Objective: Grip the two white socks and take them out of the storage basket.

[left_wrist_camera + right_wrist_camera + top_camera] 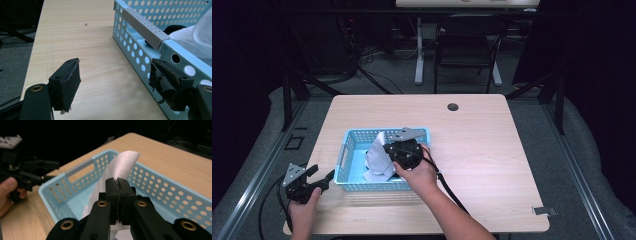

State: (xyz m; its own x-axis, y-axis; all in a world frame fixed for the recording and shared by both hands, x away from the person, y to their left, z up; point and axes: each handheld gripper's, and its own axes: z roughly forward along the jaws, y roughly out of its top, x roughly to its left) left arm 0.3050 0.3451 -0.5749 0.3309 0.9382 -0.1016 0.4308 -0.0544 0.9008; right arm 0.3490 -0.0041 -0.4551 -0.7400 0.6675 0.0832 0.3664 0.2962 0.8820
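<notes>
My right gripper (118, 185) fingers are pinching a white cloth (122, 162), lifting a fold above the blue perforated basket (349, 150) while its remainder is lying inside. My left gripper (117, 85) fingers are standing spread beside the basket's end wall on the wooden surface (482, 145).

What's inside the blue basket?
A white cloth is inside the blue basket. The right gripper is shut on the cloth, with part of it raised above the rim. Whatever lies beneath the cloth is covered, so that cannot be told.
</notes>
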